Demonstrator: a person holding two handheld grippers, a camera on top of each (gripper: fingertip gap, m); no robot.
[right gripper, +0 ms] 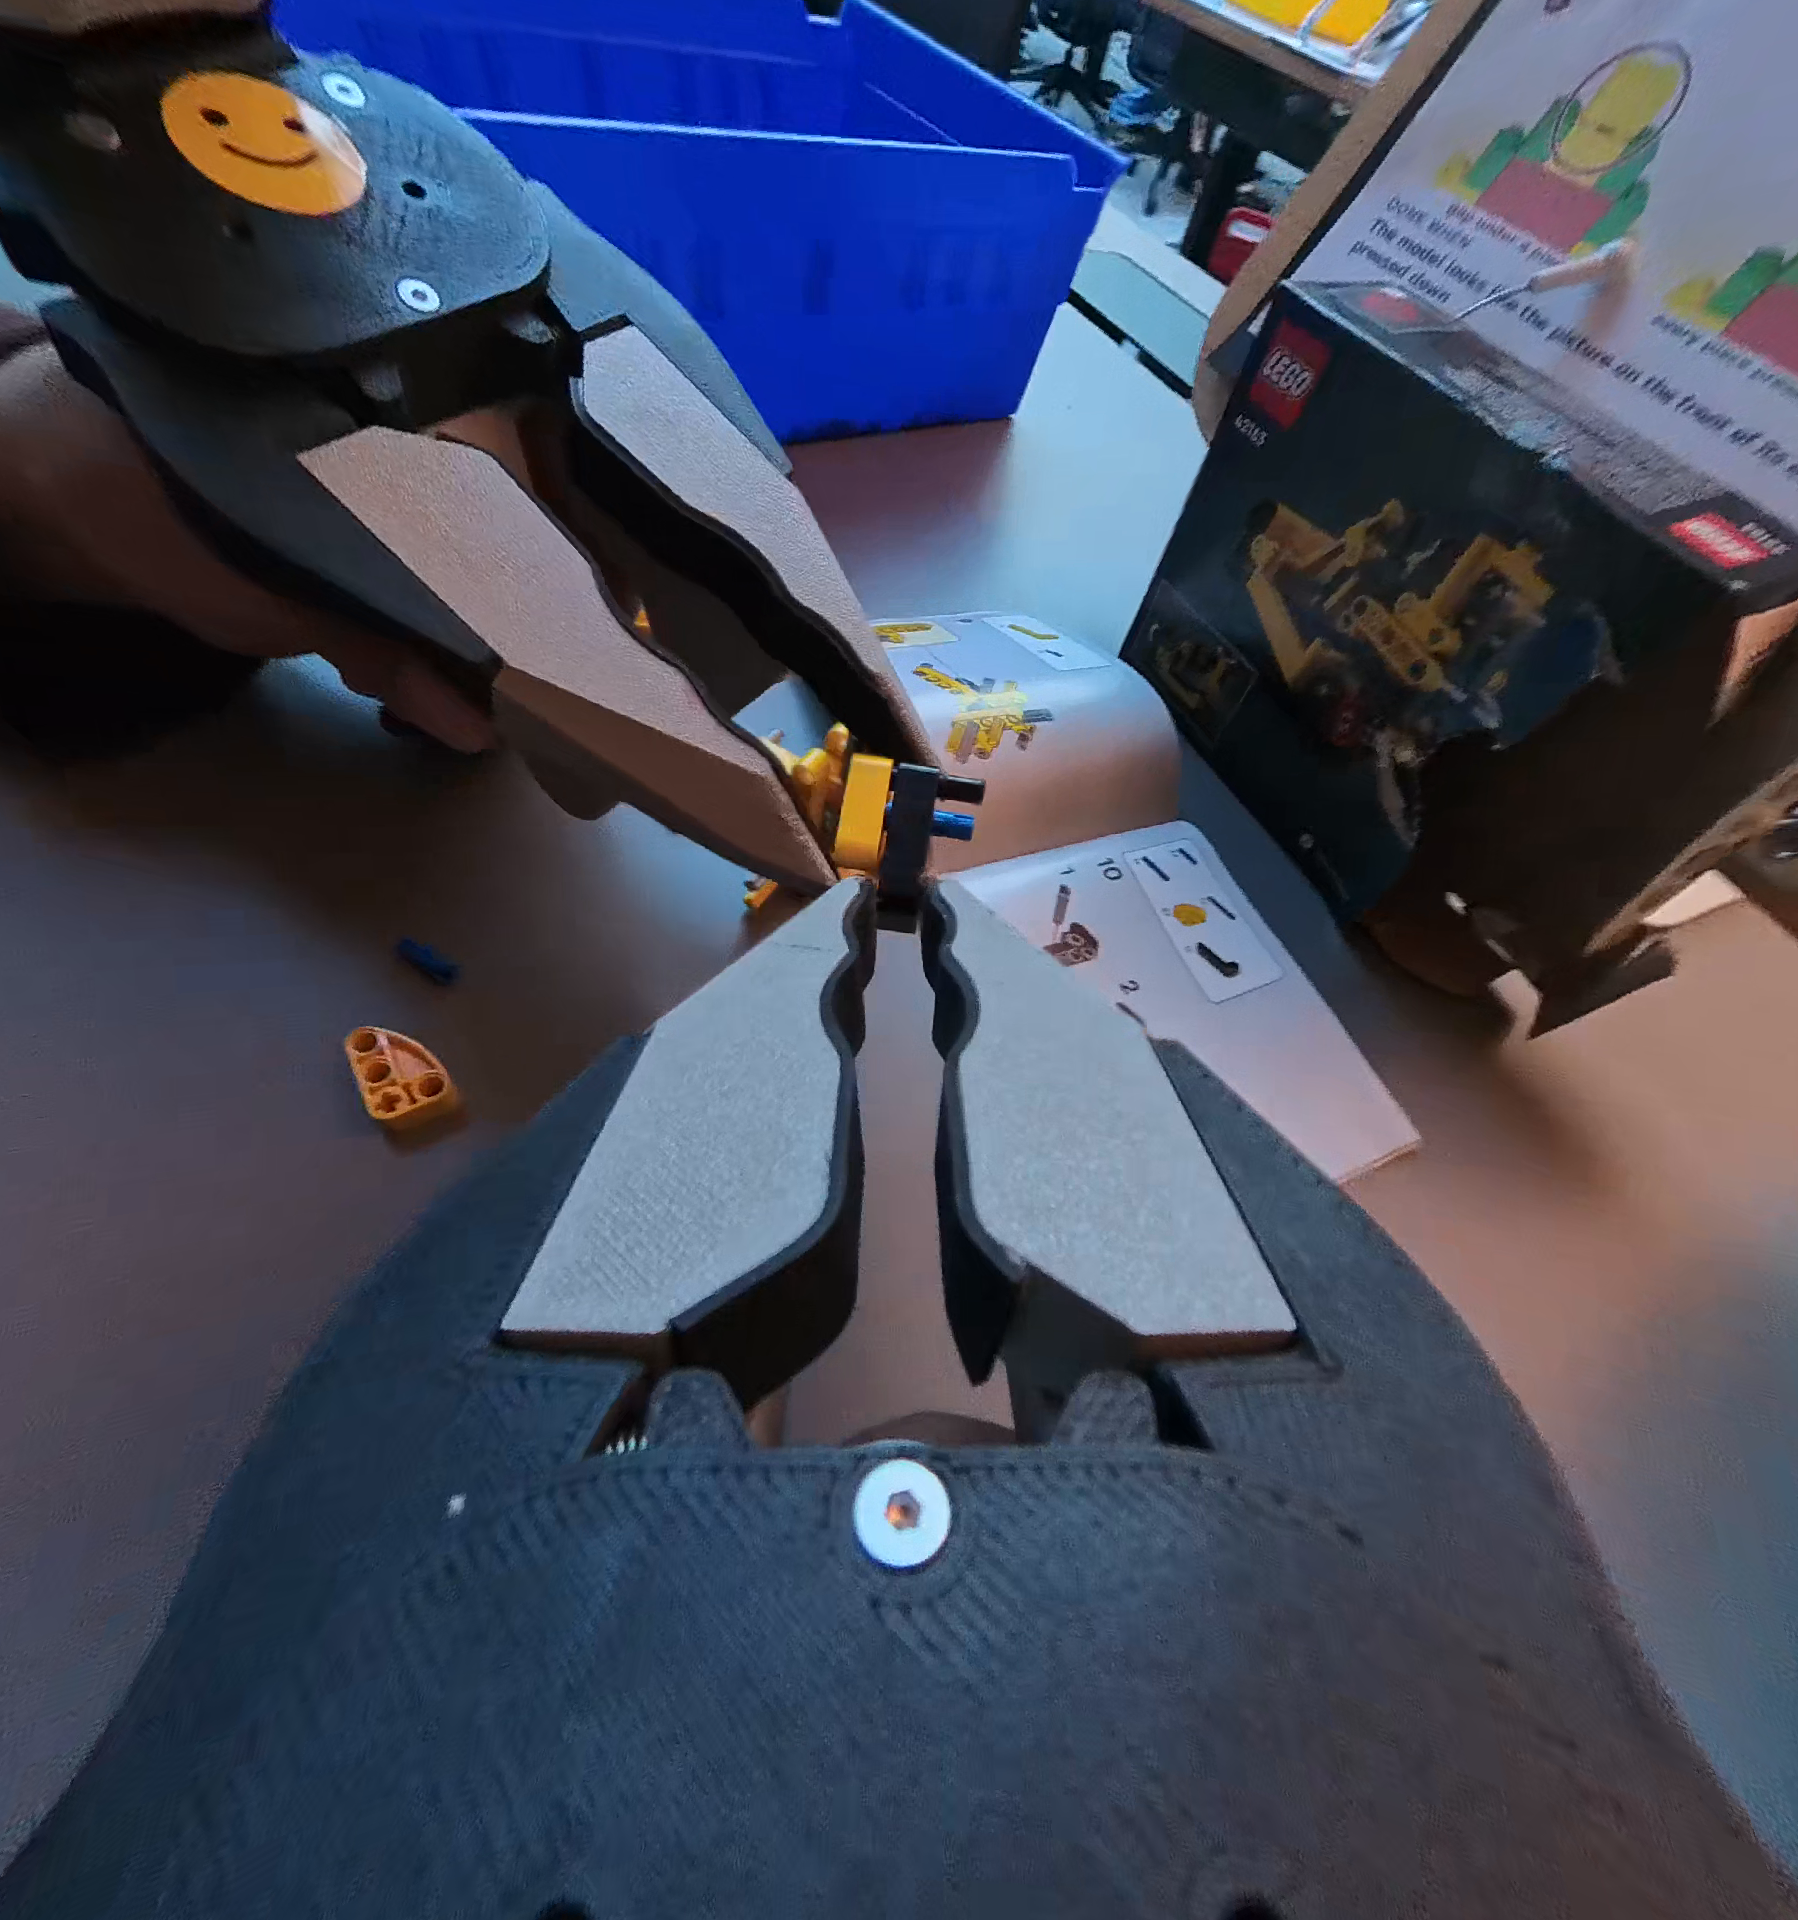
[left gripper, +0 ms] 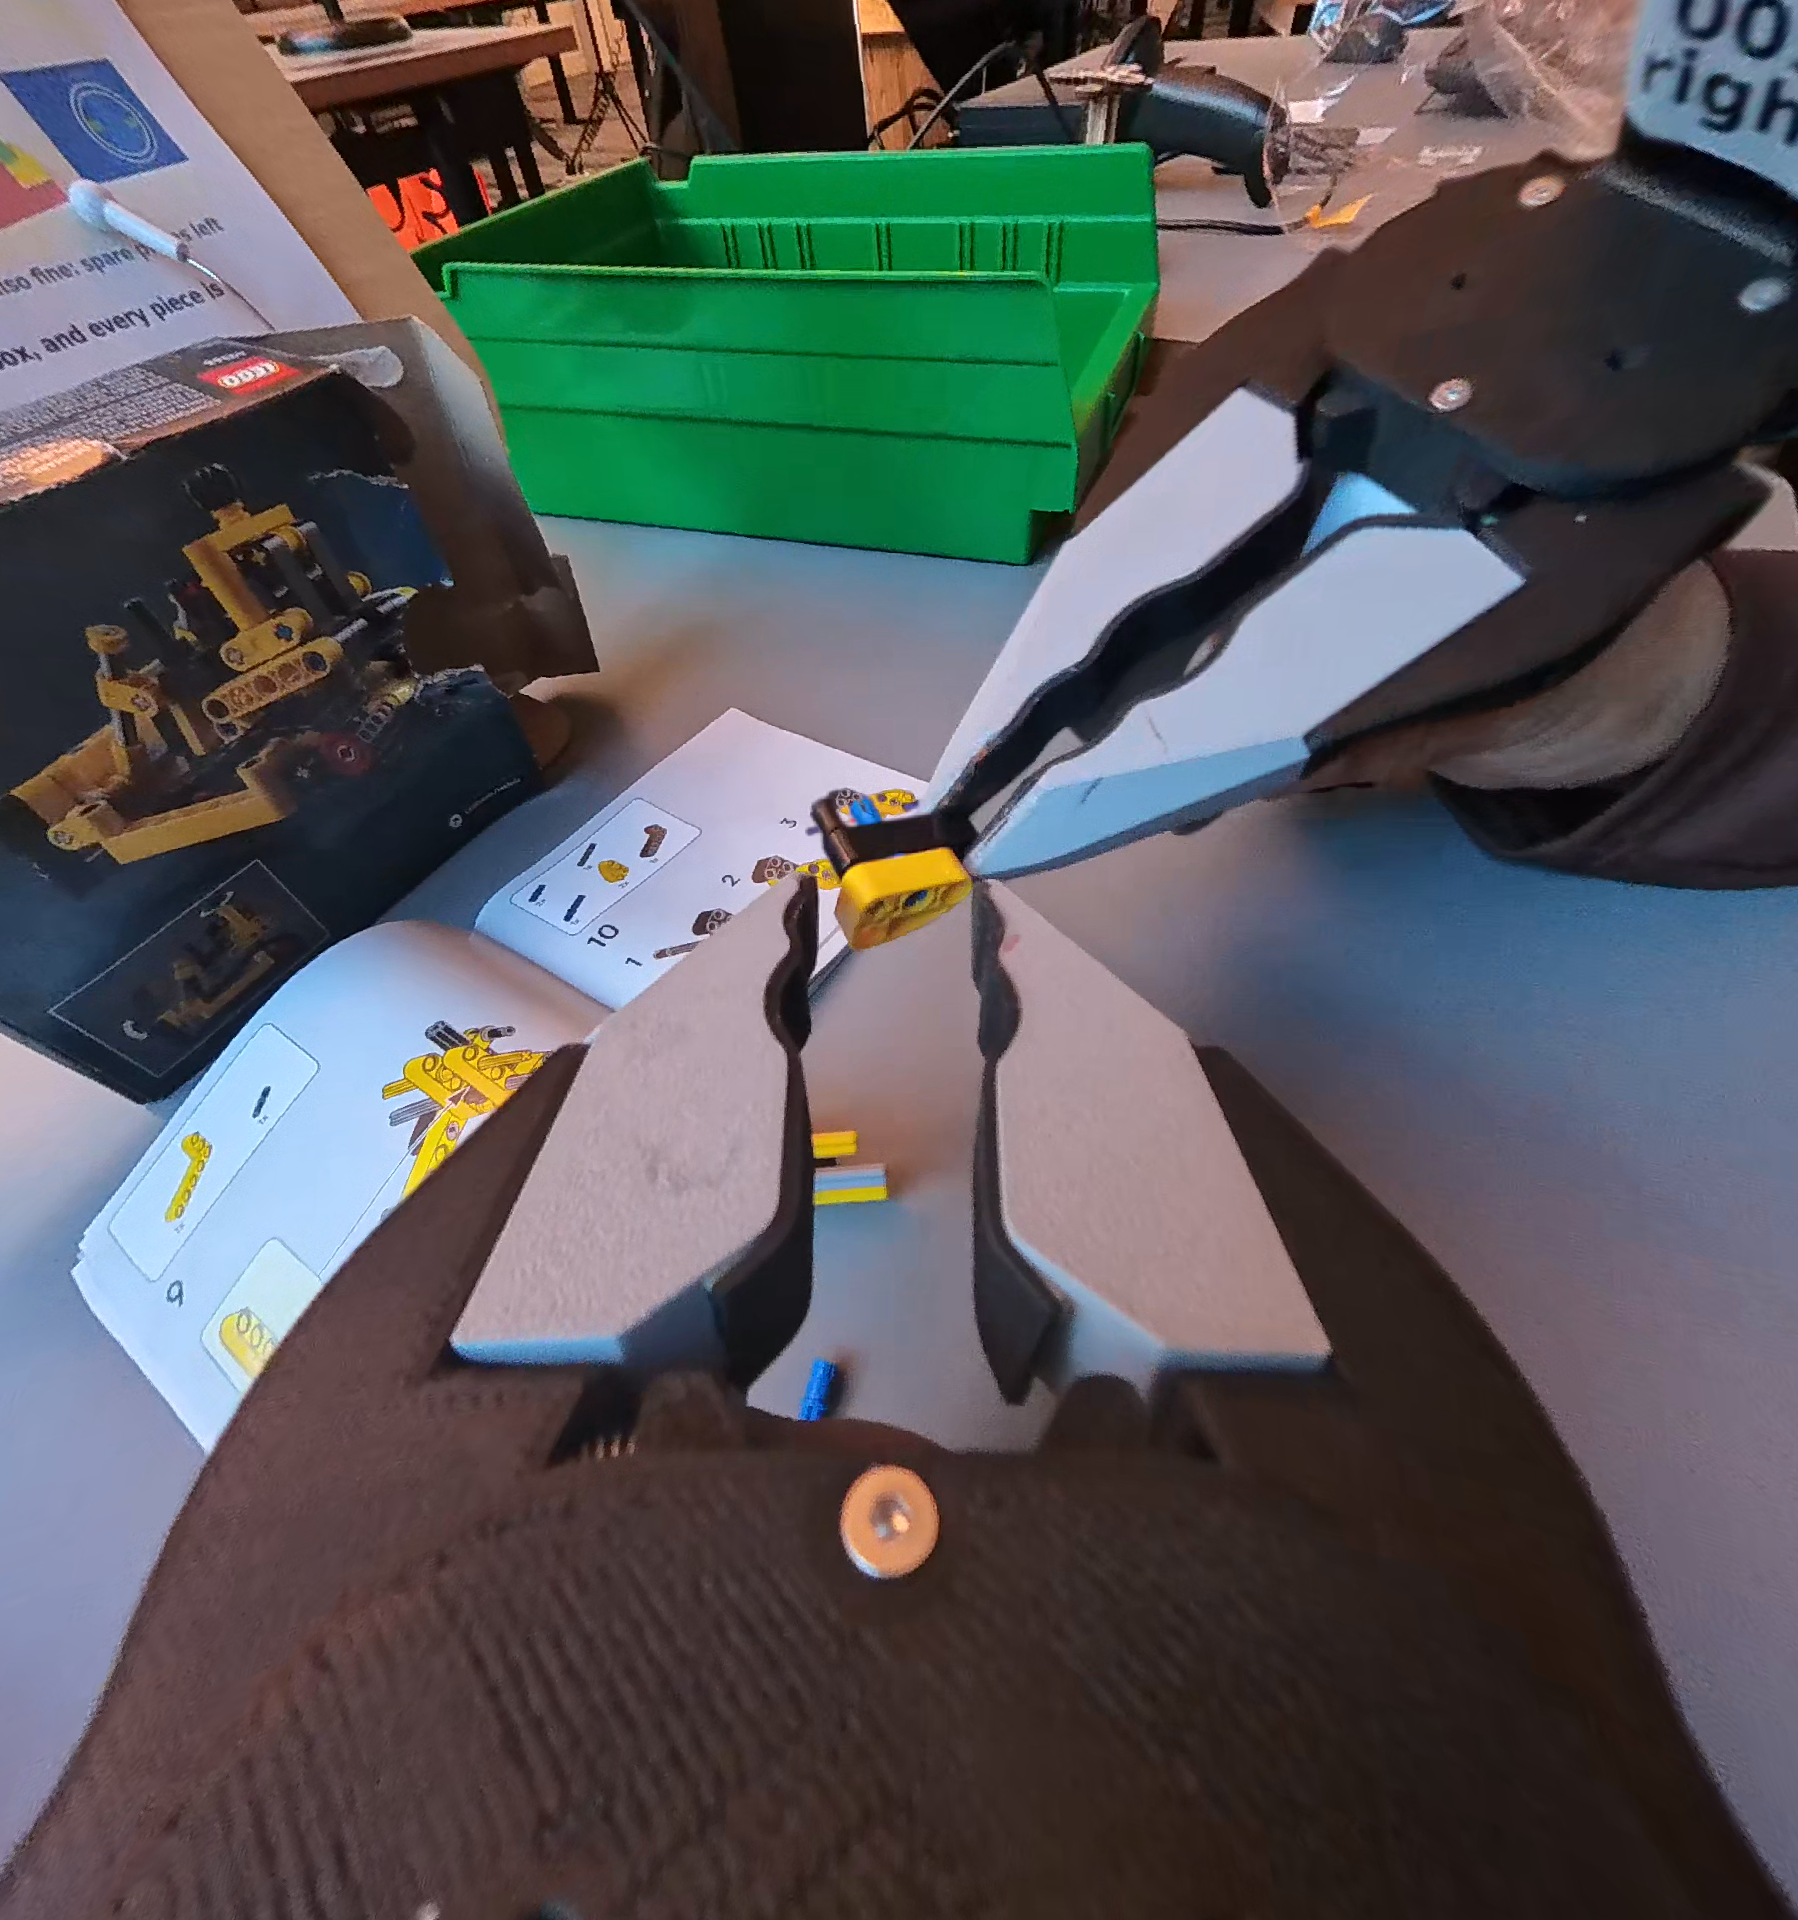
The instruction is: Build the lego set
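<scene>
On the grey tabletop (left gripper: 1394, 1039) we see our right gripper (right gripper: 895, 920) pinching the small yellow-and-black lego assembly (left gripper: 895, 883); our left gripper (left gripper: 890, 914) clamps its yellow part

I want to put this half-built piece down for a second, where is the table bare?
Bare table lies right of the left gripper, below the right gripper. Crowded: the booklet, box and green bin on the left, and loose yellow piece and blue pin.

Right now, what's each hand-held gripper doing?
Left hand-held gripper: shut on the yellow piece.
Right hand-held gripper: shut on the black piece.
</scene>
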